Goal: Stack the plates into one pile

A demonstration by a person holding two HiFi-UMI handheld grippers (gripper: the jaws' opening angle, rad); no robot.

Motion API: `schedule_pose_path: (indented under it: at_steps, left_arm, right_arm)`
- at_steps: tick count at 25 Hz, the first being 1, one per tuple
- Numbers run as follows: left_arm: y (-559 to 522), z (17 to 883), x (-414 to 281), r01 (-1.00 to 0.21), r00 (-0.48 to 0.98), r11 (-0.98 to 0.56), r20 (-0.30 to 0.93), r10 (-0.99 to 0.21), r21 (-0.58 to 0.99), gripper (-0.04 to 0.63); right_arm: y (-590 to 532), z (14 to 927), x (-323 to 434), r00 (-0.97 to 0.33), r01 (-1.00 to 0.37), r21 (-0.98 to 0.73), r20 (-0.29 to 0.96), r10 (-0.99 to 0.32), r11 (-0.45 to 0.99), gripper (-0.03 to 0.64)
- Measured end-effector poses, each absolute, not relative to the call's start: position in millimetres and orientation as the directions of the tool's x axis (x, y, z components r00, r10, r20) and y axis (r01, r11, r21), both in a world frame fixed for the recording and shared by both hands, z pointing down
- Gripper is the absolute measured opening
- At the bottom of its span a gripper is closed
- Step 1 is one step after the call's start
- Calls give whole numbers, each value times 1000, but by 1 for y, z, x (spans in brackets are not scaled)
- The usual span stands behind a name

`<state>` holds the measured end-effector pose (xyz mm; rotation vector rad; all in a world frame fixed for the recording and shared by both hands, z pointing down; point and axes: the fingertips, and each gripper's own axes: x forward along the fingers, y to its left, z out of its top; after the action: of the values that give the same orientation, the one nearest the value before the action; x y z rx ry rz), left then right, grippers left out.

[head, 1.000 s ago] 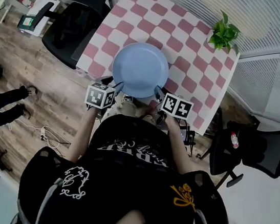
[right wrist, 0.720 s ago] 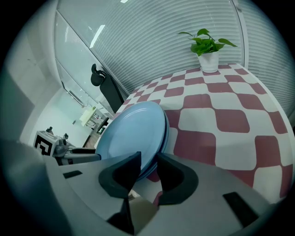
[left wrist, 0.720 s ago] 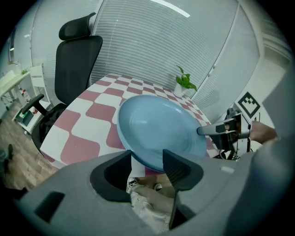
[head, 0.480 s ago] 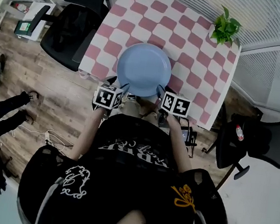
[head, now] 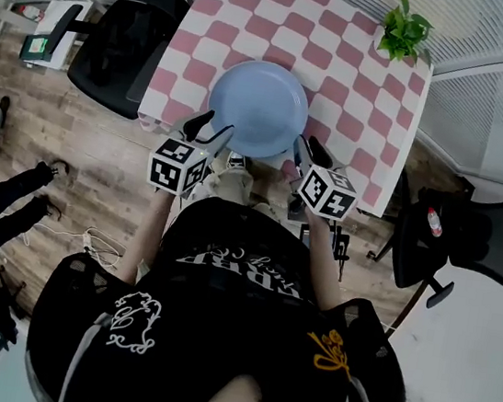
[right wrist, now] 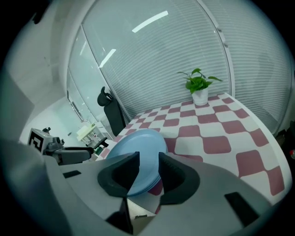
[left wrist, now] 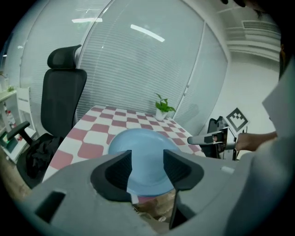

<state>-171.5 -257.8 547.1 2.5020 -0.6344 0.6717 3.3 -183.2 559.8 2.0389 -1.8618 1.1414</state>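
The left gripper (head: 211,128) is holding its jaws well apart while they are drawing together a little. Nothing is being pressed between the pads: the blue plate (head: 258,108) is showing through the gap, lying just beyond the tips. The right gripper (head: 303,148) is spreading its jaws wider. They too are released, with the plate's near rim showing in the gap ahead of them and no pad bearing on it.

The plate is lying flat on the worktop (head: 359,99), near its front edge, just ahead of both pairs of jaws and between the two grippers. Whether further plates are sitting beneath it cannot be told. A pink-and-white checked cloth is covering the worktop.

Far beyond the jaws, at the back corner on the right gripper's side, a small potted plant (head: 403,31) is standing upright, well apart from the plate. A black office chair (head: 126,38) is standing off the worktop on the left gripper's side, and another black chair (head: 476,255) is standing on the floor to the right. Nothing is lying between the jaws and the plate.
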Motion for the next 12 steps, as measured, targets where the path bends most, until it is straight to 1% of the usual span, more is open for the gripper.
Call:
schedule_pose_path:
  at_steps: [3, 6, 12]
  left_arm:
    - [-240, 527, -154, -481, 815, -824, 500, -294, 300, 200]
    - [-213, 511, -137, -439, 843, -851, 459, -280, 287, 184]
    - [-138, 487, -118, -378, 876, -891, 410, -256, 251, 179]
  right_arm:
    - [-171, 536, -3, -67, -918, -362, 545, -835, -162, 96]
    - [-149, 515, -10, -80, -929, -353, 495, -865, -116, 61]
    - [-81, 487, -21, -91, -949, -311, 431, -897, -53, 46]
